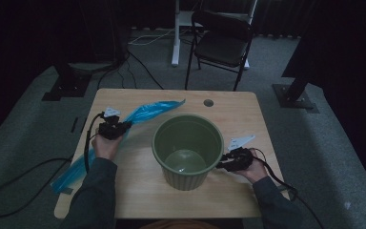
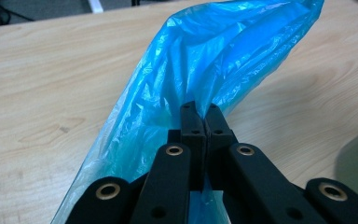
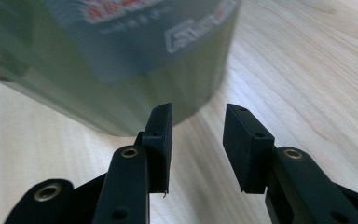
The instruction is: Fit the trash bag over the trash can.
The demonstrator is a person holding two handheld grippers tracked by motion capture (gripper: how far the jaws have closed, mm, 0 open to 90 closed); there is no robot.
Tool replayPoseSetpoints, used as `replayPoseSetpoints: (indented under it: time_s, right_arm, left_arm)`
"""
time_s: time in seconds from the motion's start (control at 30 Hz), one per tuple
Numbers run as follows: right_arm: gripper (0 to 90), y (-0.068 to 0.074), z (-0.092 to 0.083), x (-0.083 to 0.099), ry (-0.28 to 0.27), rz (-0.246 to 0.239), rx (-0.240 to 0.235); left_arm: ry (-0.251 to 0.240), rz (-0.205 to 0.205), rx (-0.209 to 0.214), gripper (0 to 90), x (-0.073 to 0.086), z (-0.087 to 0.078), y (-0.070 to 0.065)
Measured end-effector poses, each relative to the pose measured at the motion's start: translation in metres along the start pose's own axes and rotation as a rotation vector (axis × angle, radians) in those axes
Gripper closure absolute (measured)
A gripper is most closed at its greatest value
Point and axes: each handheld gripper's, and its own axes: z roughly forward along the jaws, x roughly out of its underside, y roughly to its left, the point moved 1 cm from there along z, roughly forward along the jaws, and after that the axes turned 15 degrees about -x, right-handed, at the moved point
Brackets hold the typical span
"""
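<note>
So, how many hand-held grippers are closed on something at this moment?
1. The left hand-held gripper is shut on the blue plastic bag. The right hand-held gripper is open beside the green bin.

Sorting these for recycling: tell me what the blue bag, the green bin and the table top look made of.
Blue bag: thin, glossy plastic film; translucent, finely crinkled.
Green bin: probably moulded plastic, smooth with a slight sheen; ribbed wall, printed label.
Table: pale wood or wood-look laminate; matte, grain lines visible. Which one, I cannot tell.
</note>
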Motion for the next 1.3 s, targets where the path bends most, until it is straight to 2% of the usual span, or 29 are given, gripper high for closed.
replayPoseSetpoints:
  time_s: [0.1,0.13,0.17,0.3,0.5,0.63,0.83,0.93,1.13,1.3]
  right_arm:
    - [62.2,0.002,0.0,-0.002,-0.002,-0.011,-0.007]
    - [61.4,0.002,0.0,-0.002,-0.002,-0.011,-0.007]
    - [57.8,0.004,0.001,-0.003,-0.001,-0.019,0.002]
    - [57.2,0.005,0.003,-0.003,0.011,-0.02,0.004]
    - [59.8,0.007,0.004,-0.002,0.026,-0.028,-0.029]
    - [66.3,0.01,0.003,-0.001,0.034,-0.036,-0.071]
    - [67.9,0.015,0.006,0.0,0.054,-0.045,-0.1]
    - [67.8,0.015,0.008,-0.001,0.041,-0.05,-0.116]
    - [67.5,0.012,0.01,-0.001,0.029,-0.043,-0.123]
    - [66.6,0.011,0.013,-0.003,0.023,-0.042,-0.108]
  left_arm:
    - [-0.007,-0.002,0.006,89.5,-0.001,-0.002,0.0]
    - [-0.026,-0.008,0.02,89.5,-0.004,-0.008,0.0]
    - [-0.031,-0.007,0.021,89.5,-0.005,-0.01,0.0]
    - [-0.048,-0.009,0.024,89.5,-0.008,-0.015,0.001]
    - [-0.07,0.0,0.046,89.5,-0.013,-0.025,0.0]
    - [-0.086,0.01,0.066,89.5,-0.018,-0.033,-0.003]
    - [-0.089,0.009,0.085,89.5,-0.023,-0.038,-0.005]
    - [-0.092,0.013,0.089,89.5,-0.025,-0.04,-0.006]
    - [-0.102,0.024,0.098,89.4,-0.029,-0.044,-0.008]
    - [-0.136,0.039,0.126,89.4,-0.034,-0.053,-0.009]
